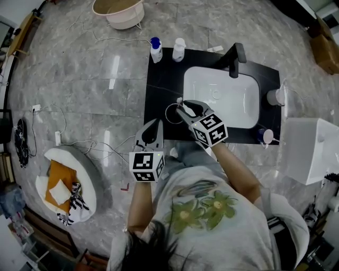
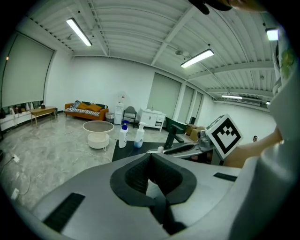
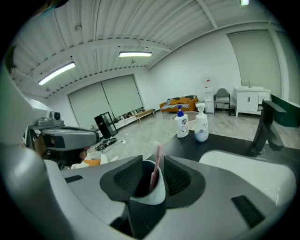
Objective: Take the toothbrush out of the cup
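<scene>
My right gripper [image 1: 183, 108] [image 3: 153, 162] is shut on a pale cup [image 3: 151, 190] over the black counter [image 1: 159, 87], left of the sink. A pink toothbrush [image 3: 155, 169] stands upright inside the cup, its head poking above the rim. From the head view the cup [image 1: 186, 110] shows only as a pale spot between the jaws. My left gripper [image 1: 152, 126] [image 2: 151, 157] hovers at the counter's front left edge, shut with nothing in it, a short way from the cup. The left gripper view shows the right gripper [image 2: 187, 148] ahead of it.
A white sink [image 1: 222, 100] with a dark faucet [image 1: 235, 57] fills the counter's right half. Two pump bottles [image 1: 155, 50] [image 1: 179, 49] stand at the counter's back left. A beige tub [image 1: 124, 13] sits on the floor beyond. Cables trail on the floor at left.
</scene>
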`<state>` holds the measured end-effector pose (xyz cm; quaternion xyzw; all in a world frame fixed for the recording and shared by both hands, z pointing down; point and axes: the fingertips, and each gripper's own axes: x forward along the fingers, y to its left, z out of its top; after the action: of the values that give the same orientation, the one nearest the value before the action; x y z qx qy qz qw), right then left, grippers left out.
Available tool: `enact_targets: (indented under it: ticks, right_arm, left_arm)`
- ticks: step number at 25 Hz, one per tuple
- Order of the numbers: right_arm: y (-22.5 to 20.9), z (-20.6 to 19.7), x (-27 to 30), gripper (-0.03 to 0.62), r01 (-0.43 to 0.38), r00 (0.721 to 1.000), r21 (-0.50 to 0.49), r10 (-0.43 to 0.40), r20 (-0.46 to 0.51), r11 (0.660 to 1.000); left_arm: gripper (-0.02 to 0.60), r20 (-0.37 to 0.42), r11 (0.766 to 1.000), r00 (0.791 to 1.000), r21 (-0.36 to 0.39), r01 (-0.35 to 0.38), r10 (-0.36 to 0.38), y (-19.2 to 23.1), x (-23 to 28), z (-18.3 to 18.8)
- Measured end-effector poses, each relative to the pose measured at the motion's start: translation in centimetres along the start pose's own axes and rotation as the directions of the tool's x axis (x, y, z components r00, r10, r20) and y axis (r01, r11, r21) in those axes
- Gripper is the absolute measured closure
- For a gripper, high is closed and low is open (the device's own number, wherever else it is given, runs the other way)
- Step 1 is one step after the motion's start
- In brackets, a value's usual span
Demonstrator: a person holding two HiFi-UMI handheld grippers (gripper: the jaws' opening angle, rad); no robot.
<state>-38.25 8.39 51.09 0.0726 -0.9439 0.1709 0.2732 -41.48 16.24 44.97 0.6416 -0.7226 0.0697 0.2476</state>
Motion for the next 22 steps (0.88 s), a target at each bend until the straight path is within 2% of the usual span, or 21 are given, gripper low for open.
enact_targets:
  ticks: [11, 16, 22]
  right_arm:
    - [-1.0, -0.7, 3.0, 0.47, -0.026, 0.997, -0.043, 0.023, -0.067, 0.999]
    - [-1.0, -0.8, 3.0, 0.517, -0.012, 0.997, -0.093, 0.004, -0.077, 0.996]
    - [-0.6, -0.3, 2.7, 0.536, -0.033, 0.998, -0.093, 0.027, -0.065, 0.995]
  left_arm:
    - [0.563, -0.03, 1.0, 1.0, -0.022, -0.003, 0.002, 1.9, 1.6, -1.1]
    - [0.563, -0.024, 1.0, 1.0, -0.025, -0.008, 0.008, 2.3, 1.6, -0.9]
    - [0.563, -0.022, 1.0, 1.0, -0.027, -0.007, 0.006, 2.1, 1.5, -0.8]
